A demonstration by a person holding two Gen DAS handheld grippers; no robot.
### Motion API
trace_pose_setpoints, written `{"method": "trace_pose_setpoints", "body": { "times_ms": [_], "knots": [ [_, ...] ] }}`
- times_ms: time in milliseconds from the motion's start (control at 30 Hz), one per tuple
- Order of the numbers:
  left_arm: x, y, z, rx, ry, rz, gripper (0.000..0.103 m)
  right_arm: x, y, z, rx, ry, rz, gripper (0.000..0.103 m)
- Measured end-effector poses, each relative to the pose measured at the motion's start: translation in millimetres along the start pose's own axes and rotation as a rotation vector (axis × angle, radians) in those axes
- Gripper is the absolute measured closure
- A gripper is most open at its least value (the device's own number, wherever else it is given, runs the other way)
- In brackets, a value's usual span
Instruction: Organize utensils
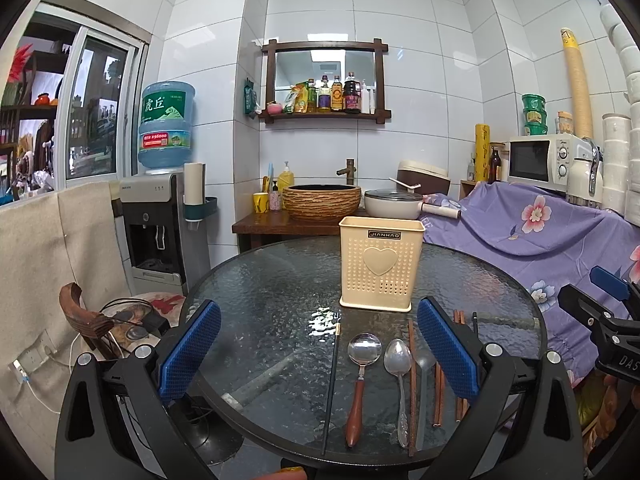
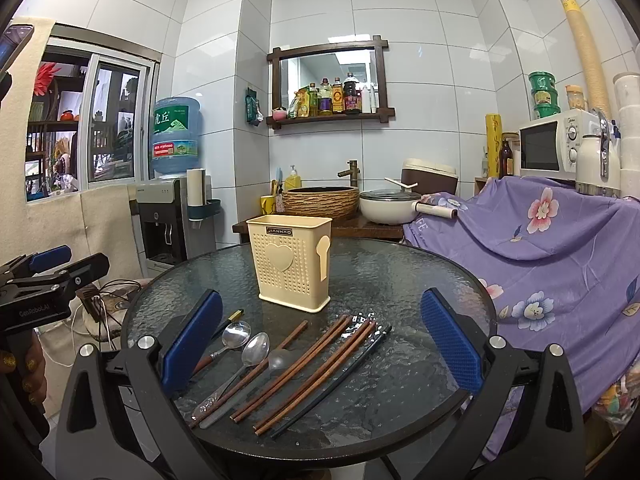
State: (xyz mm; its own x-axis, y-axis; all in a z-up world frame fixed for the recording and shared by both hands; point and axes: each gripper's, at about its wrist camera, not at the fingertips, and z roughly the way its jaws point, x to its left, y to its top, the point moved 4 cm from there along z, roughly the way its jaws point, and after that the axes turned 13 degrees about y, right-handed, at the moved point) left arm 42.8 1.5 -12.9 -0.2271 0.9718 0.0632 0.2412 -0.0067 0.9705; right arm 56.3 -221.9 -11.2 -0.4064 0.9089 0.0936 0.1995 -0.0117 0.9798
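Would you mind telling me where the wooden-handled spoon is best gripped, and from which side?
Probably grip the wooden-handled spoon at mid-handle, coming from above with the jaws closing across its width. It lies flat on the glass table, handle towards the camera; the handle is thicker than the thin metal neck, and there is free glass on either side before the silver spoon.

Glossy metal spoons (image 2: 256, 348), seemingly wooden chopsticks (image 2: 316, 364), matt perforated plastic holder (image 1: 380, 266), textured glass table (image 1: 256, 280).
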Motion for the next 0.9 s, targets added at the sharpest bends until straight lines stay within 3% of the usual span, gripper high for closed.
{"method": "trace_pose_setpoints", "body": {
  "times_ms": [900],
  "knots": [
    [3.6, -5.8, 4.3, 0.015, -0.001, -0.002, 0.006, 0.2, -3.8, 2.8, 0.015, 0.001, 0.008, 0.005]
  ]
}}
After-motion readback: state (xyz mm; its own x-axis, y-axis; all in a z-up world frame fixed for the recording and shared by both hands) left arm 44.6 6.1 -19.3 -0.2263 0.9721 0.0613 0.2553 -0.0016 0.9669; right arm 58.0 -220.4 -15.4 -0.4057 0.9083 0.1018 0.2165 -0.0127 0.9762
